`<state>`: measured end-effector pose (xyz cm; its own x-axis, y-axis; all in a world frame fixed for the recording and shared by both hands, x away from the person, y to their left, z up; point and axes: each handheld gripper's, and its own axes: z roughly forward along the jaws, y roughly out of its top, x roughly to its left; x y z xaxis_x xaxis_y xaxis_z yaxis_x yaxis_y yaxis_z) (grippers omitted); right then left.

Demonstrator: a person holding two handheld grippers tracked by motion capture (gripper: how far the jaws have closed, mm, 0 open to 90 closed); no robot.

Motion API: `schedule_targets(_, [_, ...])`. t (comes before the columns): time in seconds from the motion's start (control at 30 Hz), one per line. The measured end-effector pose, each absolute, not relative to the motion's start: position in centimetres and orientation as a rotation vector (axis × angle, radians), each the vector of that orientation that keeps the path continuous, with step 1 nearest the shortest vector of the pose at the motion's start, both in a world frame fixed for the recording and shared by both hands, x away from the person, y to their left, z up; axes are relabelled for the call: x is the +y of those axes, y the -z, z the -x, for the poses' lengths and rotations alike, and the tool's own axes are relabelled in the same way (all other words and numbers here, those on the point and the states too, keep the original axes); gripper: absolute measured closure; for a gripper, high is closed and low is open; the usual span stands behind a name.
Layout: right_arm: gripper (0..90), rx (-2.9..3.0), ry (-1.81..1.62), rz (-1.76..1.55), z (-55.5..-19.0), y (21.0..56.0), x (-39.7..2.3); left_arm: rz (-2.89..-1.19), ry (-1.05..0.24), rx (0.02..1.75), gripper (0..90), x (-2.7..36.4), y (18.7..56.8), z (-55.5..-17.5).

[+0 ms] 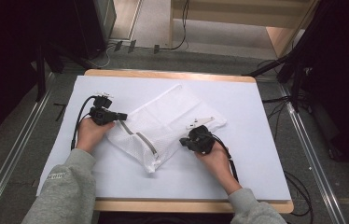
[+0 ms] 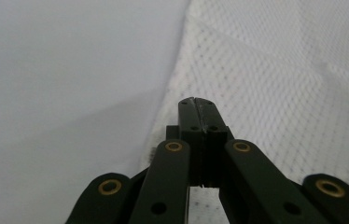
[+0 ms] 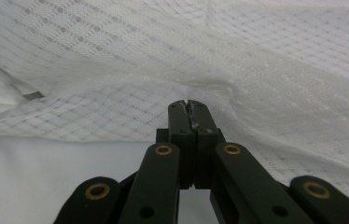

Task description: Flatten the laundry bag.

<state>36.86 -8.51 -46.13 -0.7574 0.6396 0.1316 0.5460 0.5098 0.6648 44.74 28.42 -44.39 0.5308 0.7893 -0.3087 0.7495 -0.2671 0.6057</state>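
Observation:
A white mesh bag (image 1: 168, 109) lies slanted across the middle of the white-covered table (image 1: 247, 158), with a grey zipper strip (image 1: 137, 139) along its near-left side. At the bag's left edge sits my left gripper (image 1: 122, 115), pointing right. In the left gripper view its jaws (image 2: 196, 100) are pressed together at the rim of the mesh (image 2: 280, 84). My right gripper (image 1: 183, 141) is at the bag's near-right edge. In the right gripper view it is (image 3: 189, 102) shut on the mesh (image 3: 256, 56), which puckers into folds at the tips.
The white cover has bare room at the near side and far right. Wooden table edges (image 1: 172, 74) frame it. Cables (image 1: 77, 126) trail from both grippers. Metal rails (image 1: 18, 140) run along the floor on each side, and dark stands are at the back.

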Motion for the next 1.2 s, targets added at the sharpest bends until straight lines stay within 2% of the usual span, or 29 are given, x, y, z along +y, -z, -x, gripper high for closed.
schedule_targets(0.03, [90.0,2.616,-1.078,-1.034,-36.7,46.0,-8.7,-2.056,-0.093,1.245,89.8,28.4,44.4,-44.8])
schedule_targets(0.07, [90.0,2.615,-1.077,-1.017,-36.5,45.8,-9.1,-2.058,-0.095,1.246,83.7,28.3,44.4,-44.8])
schedule_targets(0.17, [90.0,2.616,-1.065,-1.030,-36.4,45.8,-9.8,-2.065,-0.113,1.231,75.9,27.7,44.5,-45.1])
schedule_targets(0.4, [90.0,2.615,-1.073,-1.077,-36.7,46.3,-10.3,-2.100,-0.117,1.195,65.5,25.7,45.2,-46.6])
schedule_targets(0.5, [90.0,2.614,-1.075,-1.085,-36.7,46.3,-10.4,-2.096,-0.102,1.166,64.9,25.2,45.6,-46.9])
schedule_targets(0.6, [90.0,2.612,-1.081,-1.086,-36.7,46.3,-10.4,-2.102,-0.067,1.136,69.8,24.8,45.8,-46.8])
schedule_targets(0.73, [90.0,2.608,-1.079,-1.083,-36.7,46.3,-10.4,-2.152,-0.068,1.123,90.0,24.3,45.8,-46.7])
schedule_targets(0.97, [90.0,2.597,-1.065,-1.090,-37.2,46.3,-10.9,-2.144,-0.014,1.178,90.0,25.0,45.5,-46.6])
schedule_targets(1.2, [90.0,2.571,-1.058,-1.110,-38.7,46.3,-11.4,-2.128,-0.008,1.227,90.0,26.1,45.3,-44.9])
